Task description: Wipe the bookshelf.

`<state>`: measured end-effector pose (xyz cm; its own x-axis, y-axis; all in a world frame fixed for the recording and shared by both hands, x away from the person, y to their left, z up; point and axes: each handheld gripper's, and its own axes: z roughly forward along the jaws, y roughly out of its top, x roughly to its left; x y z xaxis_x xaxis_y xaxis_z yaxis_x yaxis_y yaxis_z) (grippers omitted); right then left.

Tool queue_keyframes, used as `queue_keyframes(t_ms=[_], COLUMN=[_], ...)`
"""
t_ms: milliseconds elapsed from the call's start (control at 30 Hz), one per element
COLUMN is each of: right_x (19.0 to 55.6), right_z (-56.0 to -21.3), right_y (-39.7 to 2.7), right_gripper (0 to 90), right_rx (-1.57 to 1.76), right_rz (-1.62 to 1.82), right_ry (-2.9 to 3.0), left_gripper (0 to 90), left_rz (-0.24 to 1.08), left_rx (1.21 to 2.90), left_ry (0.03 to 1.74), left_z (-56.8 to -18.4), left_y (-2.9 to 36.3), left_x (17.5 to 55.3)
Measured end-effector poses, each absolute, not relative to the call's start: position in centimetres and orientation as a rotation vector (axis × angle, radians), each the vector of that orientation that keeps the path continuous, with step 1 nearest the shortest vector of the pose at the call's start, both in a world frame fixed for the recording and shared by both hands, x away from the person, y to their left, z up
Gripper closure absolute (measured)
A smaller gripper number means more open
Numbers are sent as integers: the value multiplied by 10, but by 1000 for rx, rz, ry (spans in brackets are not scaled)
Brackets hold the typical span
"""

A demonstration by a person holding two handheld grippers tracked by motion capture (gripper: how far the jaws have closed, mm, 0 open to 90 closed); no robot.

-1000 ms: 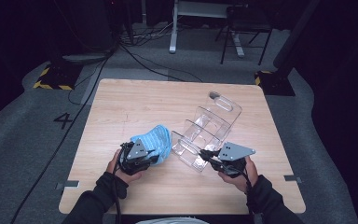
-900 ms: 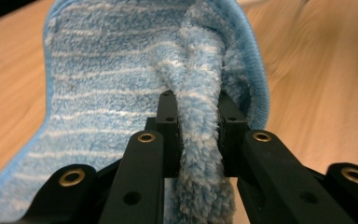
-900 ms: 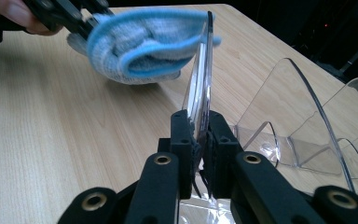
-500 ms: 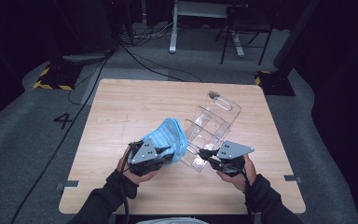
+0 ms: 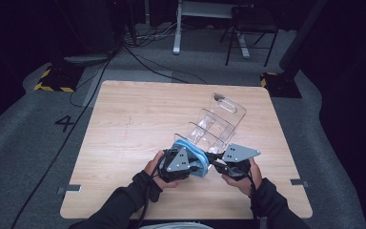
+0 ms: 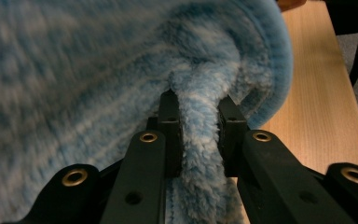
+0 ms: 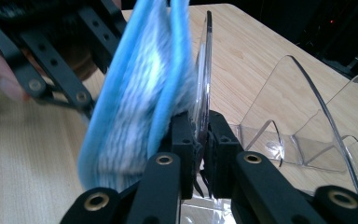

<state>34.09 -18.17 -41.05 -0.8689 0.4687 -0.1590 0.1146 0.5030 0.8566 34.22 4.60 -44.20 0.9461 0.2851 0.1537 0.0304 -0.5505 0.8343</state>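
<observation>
A clear plastic tiered organiser (image 5: 217, 123) lies on the wooden table (image 5: 133, 119). My right gripper (image 7: 200, 135) is shut on the organiser's front wall (image 7: 204, 79); in the high view the right gripper (image 5: 217, 158) sits at the organiser's near end. My left gripper (image 6: 198, 135) is shut on a fold of the fluffy blue cloth (image 6: 88, 74). In the high view the left gripper (image 5: 190, 164) holds the cloth (image 5: 198, 153) against the organiser's near wall. From the right gripper view, the cloth (image 7: 135, 88) presses flat on that wall, with the left gripper's black frame (image 7: 51, 56) behind it.
The table's far half is bare wood. Beyond its far edge are grey carpet, cables, a white desk frame (image 5: 205, 9) and a black chair (image 5: 248, 28). A yellow-black striped block (image 5: 52, 81) lies on the floor at left, another block (image 5: 279, 83) at right.
My left gripper has carried the blue cloth to the right, from beside the organiser to up against its near wall. The right gripper and the organiser have stayed put.
</observation>
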Motion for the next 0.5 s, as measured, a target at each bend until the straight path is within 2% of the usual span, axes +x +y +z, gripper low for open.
queue_keyframes(t_ms=[200,500], right_x=[341,341], right_z=[-411,-411], right_y=[-182,-182], right_gripper=[844,844], right_rx=[487,483], right_rz=[1317,1317], right_ry=[2377,2373], left_gripper=[770,770], left_rz=[333,320], left_rx=[2225,2285], left_ry=[205,227], left_z=[-464,-476], left_y=[35,37], left_x=[343,349])
